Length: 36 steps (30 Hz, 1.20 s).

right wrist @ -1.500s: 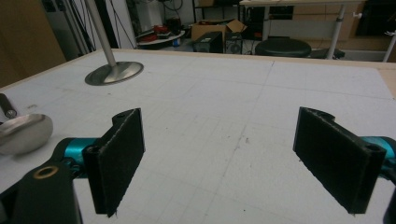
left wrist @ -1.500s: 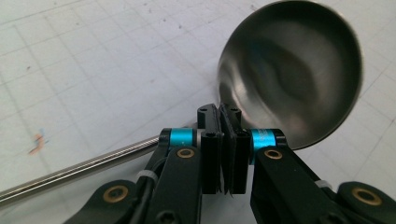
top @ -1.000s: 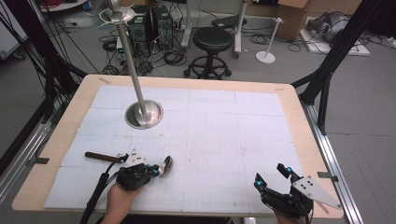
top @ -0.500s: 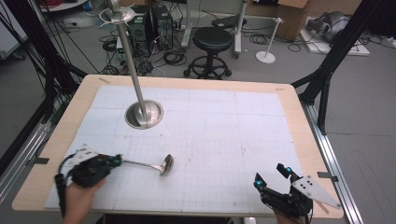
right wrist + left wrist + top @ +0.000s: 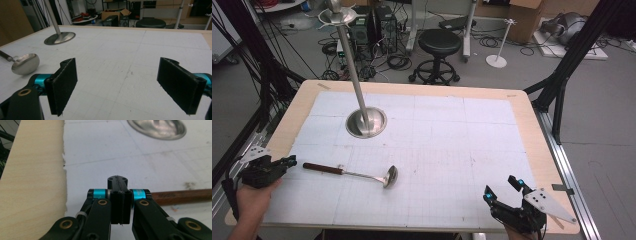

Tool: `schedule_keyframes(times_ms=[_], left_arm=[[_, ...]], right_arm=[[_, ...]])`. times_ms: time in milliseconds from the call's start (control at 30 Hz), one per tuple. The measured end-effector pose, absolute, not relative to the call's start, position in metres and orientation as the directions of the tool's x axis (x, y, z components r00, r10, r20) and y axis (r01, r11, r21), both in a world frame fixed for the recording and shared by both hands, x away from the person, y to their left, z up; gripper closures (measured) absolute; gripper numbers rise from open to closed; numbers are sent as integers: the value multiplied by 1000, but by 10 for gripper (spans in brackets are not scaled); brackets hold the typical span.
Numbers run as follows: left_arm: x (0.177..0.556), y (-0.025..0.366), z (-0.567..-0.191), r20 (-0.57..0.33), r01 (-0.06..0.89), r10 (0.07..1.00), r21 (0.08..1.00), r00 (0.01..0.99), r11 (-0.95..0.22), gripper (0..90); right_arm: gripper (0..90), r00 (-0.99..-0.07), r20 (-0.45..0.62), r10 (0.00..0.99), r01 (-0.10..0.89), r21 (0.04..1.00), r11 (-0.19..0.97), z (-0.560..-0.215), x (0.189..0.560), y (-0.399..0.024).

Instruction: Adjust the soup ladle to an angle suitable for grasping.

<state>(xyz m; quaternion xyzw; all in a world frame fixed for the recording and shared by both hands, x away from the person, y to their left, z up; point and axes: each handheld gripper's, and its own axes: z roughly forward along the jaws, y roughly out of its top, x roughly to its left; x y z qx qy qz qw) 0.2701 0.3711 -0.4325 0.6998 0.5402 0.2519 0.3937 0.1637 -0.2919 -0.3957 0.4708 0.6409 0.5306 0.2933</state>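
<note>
A ladle (image 5: 357,173) lies flat on the white gridded mat (image 5: 452,140) of a wood-edged table (image 5: 532,125), near a steel pole stand (image 5: 366,121). The left gripper (image 5: 287,161), jaws closed on nothing, sits just beside the ladle's wooden handle; the right gripper (image 5: 502,189) rests open-jawed. Beyond, a stool (image 5: 439,45) and tangled cables crowd the grey floor.

From above I see the whole table (image 5: 522,125); my two low jaw cameras share the ladle (image 5: 357,174).
</note>
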Motion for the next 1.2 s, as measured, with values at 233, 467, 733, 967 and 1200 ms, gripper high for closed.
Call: schedule_keyframes(times_ms=[233, 467, 733, 967, 1200], left_arm=[[276, 367, -443, -45, 586, 948, 795, 316, -158, 894], [280, 363, -447, -46, 596, 935, 781, 352, -186, 882], [284, 365, -448, -71, 596, 923, 782, 378, -184, 882], [285, 354, -448, -55, 591, 916, 779, 397, -209, 884], [284, 328, -448, -55, 581, 904, 782, 425, -225, 889]], right_arm=[[151, -386, 121, 915, 291, 957, -4, -396, 164, -292], [151, -383, 128, 915, 296, 955, -10, -396, 164, -292], [152, -386, 117, 915, 295, 956, 2, -397, 165, -291], [152, -389, 114, 914, 298, 955, 7, -397, 166, -290], [152, -387, 118, 914, 300, 954, 4, -397, 165, -290]])
